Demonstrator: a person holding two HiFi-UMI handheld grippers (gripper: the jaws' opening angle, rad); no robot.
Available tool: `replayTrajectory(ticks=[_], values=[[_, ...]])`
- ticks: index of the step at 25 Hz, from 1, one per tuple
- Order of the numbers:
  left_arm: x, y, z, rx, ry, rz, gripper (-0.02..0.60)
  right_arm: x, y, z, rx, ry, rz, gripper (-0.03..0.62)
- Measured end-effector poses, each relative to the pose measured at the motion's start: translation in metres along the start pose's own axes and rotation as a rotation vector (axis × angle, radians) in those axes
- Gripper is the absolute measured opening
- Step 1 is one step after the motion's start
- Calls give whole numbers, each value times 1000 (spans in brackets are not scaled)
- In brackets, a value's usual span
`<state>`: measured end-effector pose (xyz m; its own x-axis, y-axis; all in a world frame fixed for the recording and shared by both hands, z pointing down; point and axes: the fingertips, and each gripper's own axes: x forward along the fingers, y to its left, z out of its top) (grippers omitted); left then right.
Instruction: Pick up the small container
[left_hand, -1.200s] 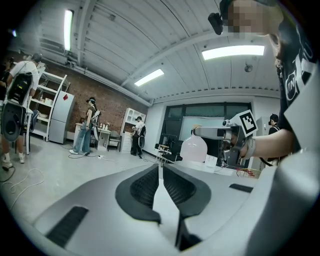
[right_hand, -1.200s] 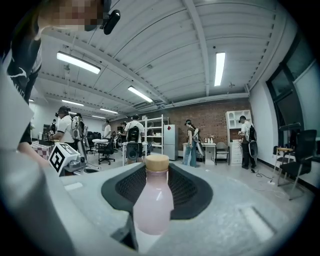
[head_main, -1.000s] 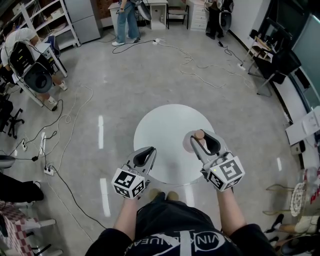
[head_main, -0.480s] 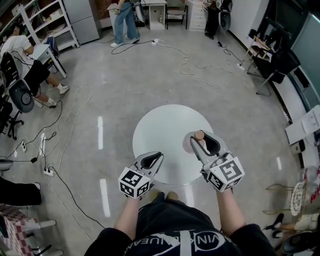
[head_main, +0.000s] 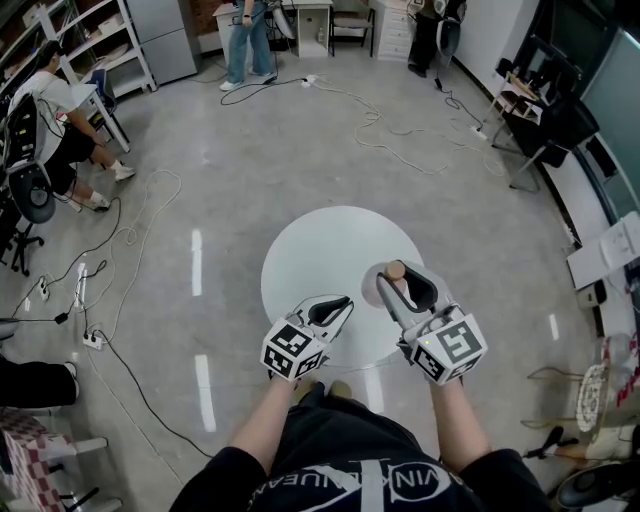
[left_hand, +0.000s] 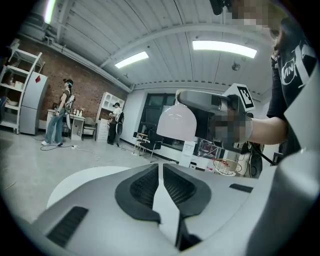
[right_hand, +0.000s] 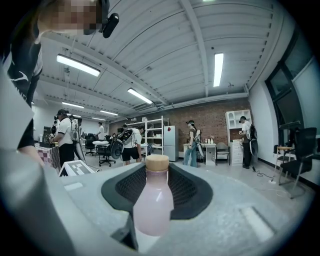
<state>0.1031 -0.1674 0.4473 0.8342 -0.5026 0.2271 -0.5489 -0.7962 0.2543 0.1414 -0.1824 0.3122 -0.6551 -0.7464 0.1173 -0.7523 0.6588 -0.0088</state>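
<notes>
Container (right_hand: 153, 202) is pinched upright in the right claw (head_main: 402, 283), cap up, above the near-right part of the table (head_main: 300, 240), and the left claw (head_main: 343, 303) sits just to its left, jaws together on nothing, so right's clearly nearer.

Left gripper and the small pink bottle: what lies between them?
Only bare white tabletop, as the head view shows: the left gripper and the bottle, held in the right gripper, are apart.
</notes>
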Motion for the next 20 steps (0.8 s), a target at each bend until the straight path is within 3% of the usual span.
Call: replayTrajectory(ticks=[20], values=[[28,-15,32,-10,-90,-85,28,6,20,0,-14,21,47,140]])
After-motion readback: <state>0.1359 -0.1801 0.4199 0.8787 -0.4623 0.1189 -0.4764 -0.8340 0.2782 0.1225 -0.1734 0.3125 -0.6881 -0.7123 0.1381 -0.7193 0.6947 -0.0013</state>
